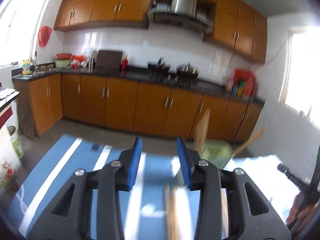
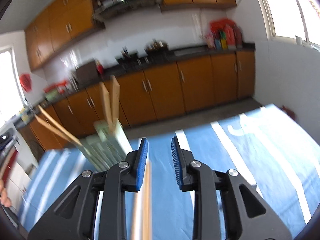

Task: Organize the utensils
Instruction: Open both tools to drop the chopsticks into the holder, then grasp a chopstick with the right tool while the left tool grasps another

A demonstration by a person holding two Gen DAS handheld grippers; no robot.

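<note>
A pale green slotted utensil holder [image 1: 217, 153] stands at the far edge of the blue-and-white striped tablecloth [image 1: 66, 160], with wooden chopsticks [image 1: 203, 128] sticking up out of it. It also shows in the right wrist view [image 2: 106, 144], with its chopsticks [image 2: 112, 100]. My left gripper [image 1: 159, 158] is open and empty, raised above the table; loose wooden chopsticks [image 1: 171, 210] lie blurred below it. My right gripper [image 2: 159, 158] is open, and wooden chopsticks [image 2: 144, 200] lie on the cloth beneath its left finger. Both views are motion-blurred.
Orange kitchen cabinets [image 1: 120, 104] with a dark countertop run along the far wall, across a strip of grey floor. The other black gripper [image 1: 296, 178] shows at the right edge of the left wrist view. A white bin [image 1: 12, 150] stands at the left.
</note>
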